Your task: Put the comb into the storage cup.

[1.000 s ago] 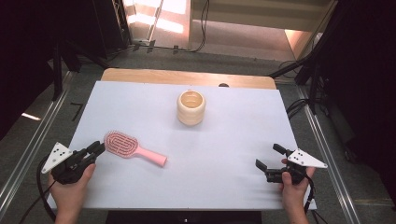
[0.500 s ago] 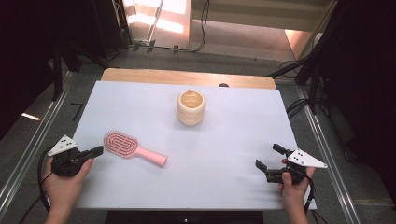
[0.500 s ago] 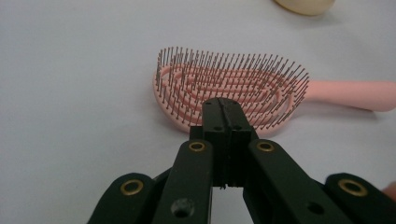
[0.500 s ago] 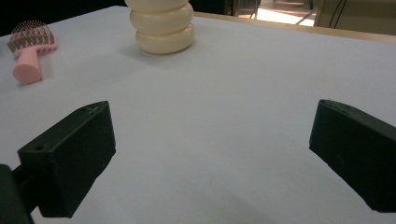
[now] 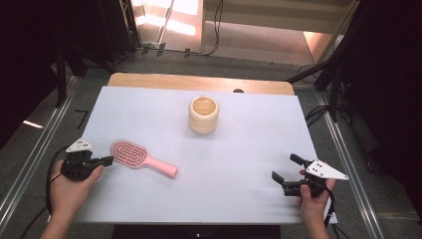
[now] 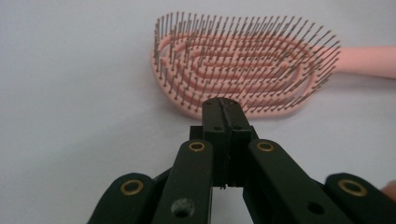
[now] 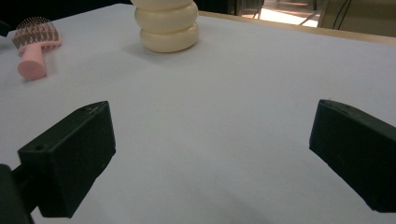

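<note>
Left gripper (image 5: 102,161) pulled back off pink hairbrush (image 5: 141,156), jaws clenched, empty; right gripper (image 5: 287,170) unmoved, jaws wide; brush lies near cream cup (image 5: 203,114), w/ nothing lifted yet.

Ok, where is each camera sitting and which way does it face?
High view: above the person's side, looking forward and down; both hands, left gripper, right gripper.
Left gripper view: on the left gripper, shut jaws facing the pink hairbrush.
Right gripper view: on the right gripper, open jaws facing the cream ribbed cup.
Shared: the hairbrush in all.
</note>
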